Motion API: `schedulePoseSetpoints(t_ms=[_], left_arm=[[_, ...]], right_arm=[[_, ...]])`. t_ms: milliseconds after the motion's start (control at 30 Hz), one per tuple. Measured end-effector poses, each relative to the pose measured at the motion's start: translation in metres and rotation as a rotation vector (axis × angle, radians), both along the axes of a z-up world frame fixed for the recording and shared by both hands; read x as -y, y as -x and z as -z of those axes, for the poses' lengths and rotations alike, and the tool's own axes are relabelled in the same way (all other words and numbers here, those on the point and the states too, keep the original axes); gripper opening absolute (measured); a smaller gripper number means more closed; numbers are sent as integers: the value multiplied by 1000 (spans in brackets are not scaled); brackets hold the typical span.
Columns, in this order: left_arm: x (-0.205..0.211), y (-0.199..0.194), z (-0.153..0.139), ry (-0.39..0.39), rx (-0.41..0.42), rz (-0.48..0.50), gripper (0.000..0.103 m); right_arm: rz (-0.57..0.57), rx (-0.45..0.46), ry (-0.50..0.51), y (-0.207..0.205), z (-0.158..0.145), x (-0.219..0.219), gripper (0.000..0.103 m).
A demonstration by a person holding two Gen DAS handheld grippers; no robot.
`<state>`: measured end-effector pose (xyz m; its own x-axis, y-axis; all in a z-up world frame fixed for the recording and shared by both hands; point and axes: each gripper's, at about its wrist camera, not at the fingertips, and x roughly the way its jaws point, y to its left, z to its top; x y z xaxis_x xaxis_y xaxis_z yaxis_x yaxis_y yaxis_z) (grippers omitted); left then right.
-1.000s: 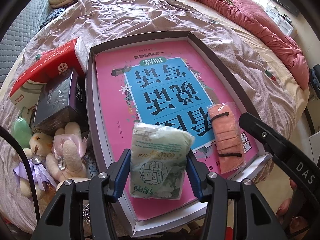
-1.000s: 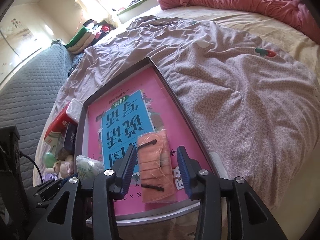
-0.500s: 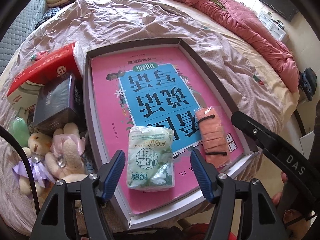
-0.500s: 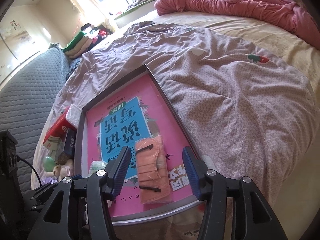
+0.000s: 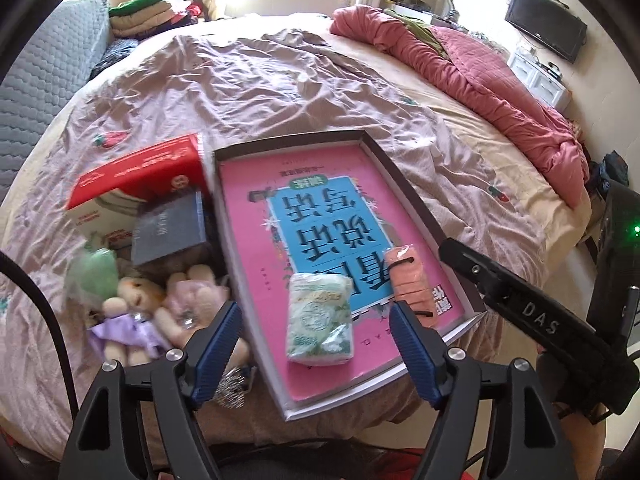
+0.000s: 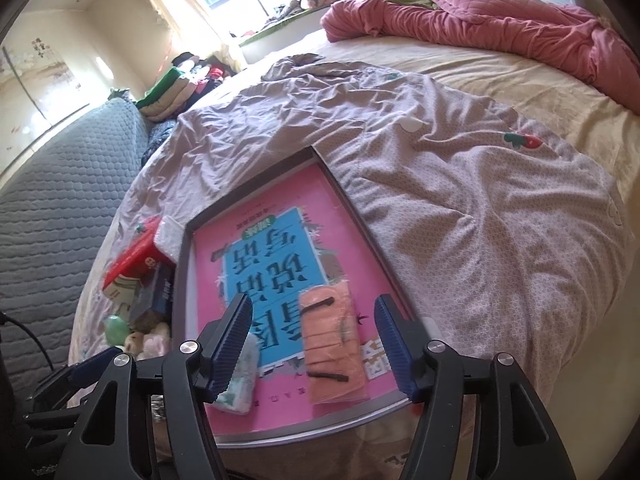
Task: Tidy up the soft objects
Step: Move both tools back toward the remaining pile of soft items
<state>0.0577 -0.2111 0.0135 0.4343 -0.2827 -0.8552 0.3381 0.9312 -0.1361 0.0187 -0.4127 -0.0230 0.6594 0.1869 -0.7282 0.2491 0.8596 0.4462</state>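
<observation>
Jaws of the left gripper (image 5: pixel 314 344) have just been opening and stand spread above the green tissue pack (image 5: pixel 320 322), touching nothing. Likewise the right gripper (image 6: pixel 314 344), opened wide over the orange packet (image 6: pixel 332 344). Both soft packs lie side by side on the pink book (image 5: pixel 256 240) inside the shallow box (image 5: pixel 404 196); plush toys (image 5: pixel 136 308), somewhat blurred, sit just left of it.

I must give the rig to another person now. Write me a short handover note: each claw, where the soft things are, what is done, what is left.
Left claw: open, jaws just opened, above the green pack, not touching it.
Right claw: open, jaws just opened, above the orange pack, not touching it.
Both packs lie side by side on the pink book in the tray.
Done: two packs placed.
Left: plush toys beside the tray, by the boxes.
</observation>
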Motion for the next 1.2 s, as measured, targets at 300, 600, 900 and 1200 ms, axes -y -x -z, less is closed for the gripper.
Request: schedulePoseSetpoints(t_ms=[300, 600, 900, 1200], left_arm=[[-51, 0, -27, 7, 23, -78, 75], [-112, -5, -43, 18, 55, -188, 75], [-181, -10, -52, 45, 75, -320, 75], [-224, -7, -45, 69, 59, -398, 75]], right_arm=[[-60, 45, -6, 0, -29, -25, 71], [-122, 79, 34, -2, -52, -57, 71], [-189, 111, 71, -3, -69, -87, 71], [-268, 119, 125, -3, -75, -122, 72]])
